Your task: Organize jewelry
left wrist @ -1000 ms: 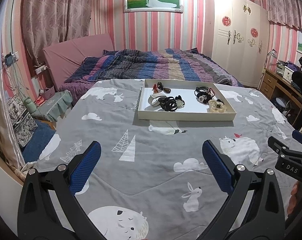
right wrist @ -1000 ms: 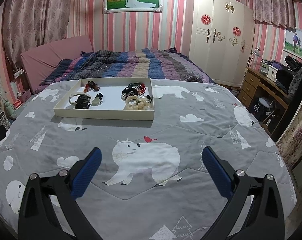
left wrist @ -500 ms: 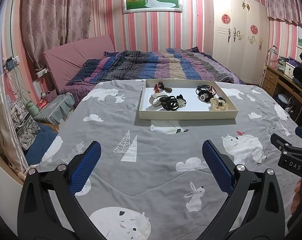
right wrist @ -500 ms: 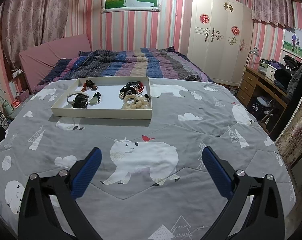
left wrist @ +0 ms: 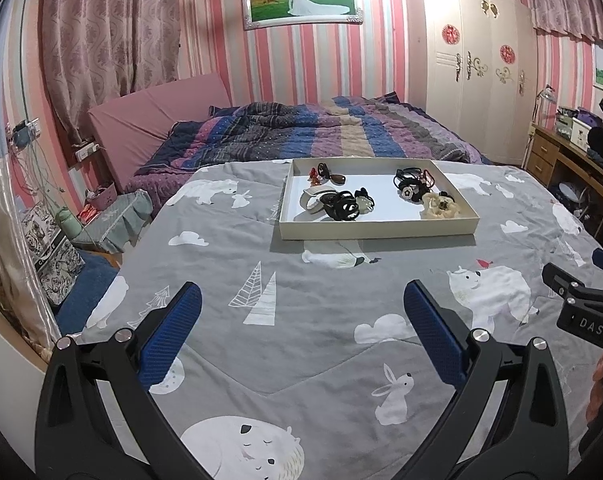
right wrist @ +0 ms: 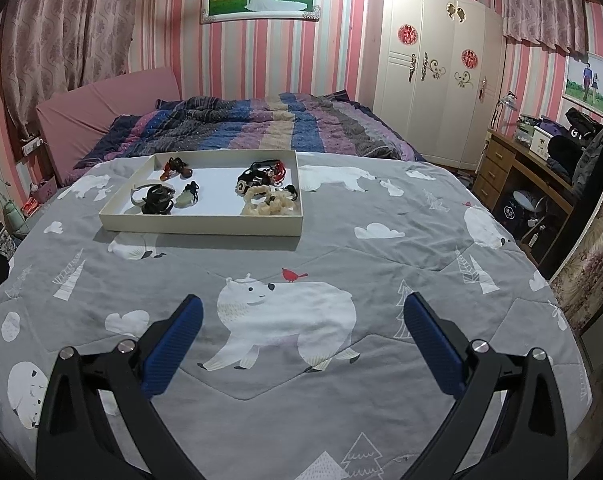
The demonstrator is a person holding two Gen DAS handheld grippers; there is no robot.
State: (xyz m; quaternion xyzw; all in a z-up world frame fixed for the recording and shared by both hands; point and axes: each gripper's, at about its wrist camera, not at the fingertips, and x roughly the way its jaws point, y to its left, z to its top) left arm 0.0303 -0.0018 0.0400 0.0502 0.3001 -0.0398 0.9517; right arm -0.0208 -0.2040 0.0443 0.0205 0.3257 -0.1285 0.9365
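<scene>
Jewelry sits in the tray [left wrist: 377,227] on the bed, at twelve o'clock from the left hand-held gripper [left wrist: 301,332], eleven from the right hand-held gripper [right wrist: 301,334]; both gape wide, empty, similarly far.
</scene>
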